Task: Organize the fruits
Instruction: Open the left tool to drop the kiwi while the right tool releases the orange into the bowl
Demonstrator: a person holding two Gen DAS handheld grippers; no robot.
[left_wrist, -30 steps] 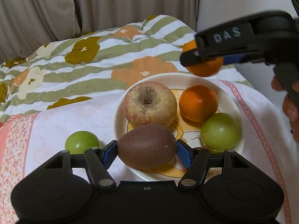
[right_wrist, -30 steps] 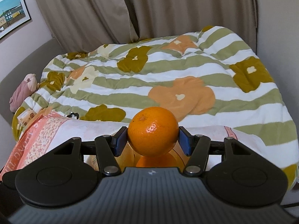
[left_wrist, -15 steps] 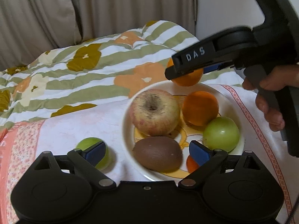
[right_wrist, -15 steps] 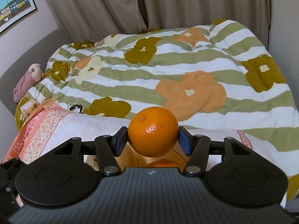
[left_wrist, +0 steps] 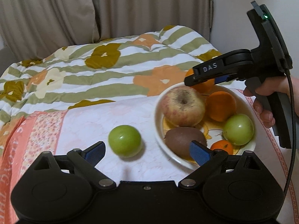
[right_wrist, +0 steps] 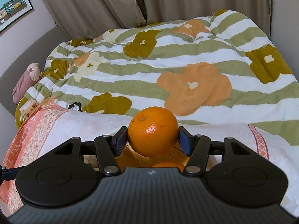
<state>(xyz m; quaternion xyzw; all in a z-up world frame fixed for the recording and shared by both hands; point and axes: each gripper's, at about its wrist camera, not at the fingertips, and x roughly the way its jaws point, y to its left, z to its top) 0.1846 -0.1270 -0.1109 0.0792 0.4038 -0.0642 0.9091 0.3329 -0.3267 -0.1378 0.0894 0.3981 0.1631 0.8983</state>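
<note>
My left claw [left_wrist: 147,152] gapes empty; green fruit [left_wrist: 124,141] on cloth [left_wrist: 89,123], plate [left_wrist: 158,115] of fruit near its right edge.

In the left wrist view, the centre and lower left of the frame hold a bare stretch of pale pink patterned cloth [left_wrist: 89,123], interrupted by one round green fruit [left_wrist: 124,141] lying just left of the white ceramic plate [left_wrist: 158,112]. The plate at centre right is crowded: a blotchy red-yellow apple [left_wrist: 184,106], a brown kiwi [left_wrist: 184,140], a large orange [left_wrist: 221,106], a second green fruit [left_wrist: 238,129] and a small tangerine [left_wrist: 222,147] leave only a small patch of its floor bare. Over its far rim at upper right hangs the black right gripper [left_wrist: 203,78], blocking entry from that side. Behind lies the rumpled striped floral quilt [left_wrist: 112,69].
</note>
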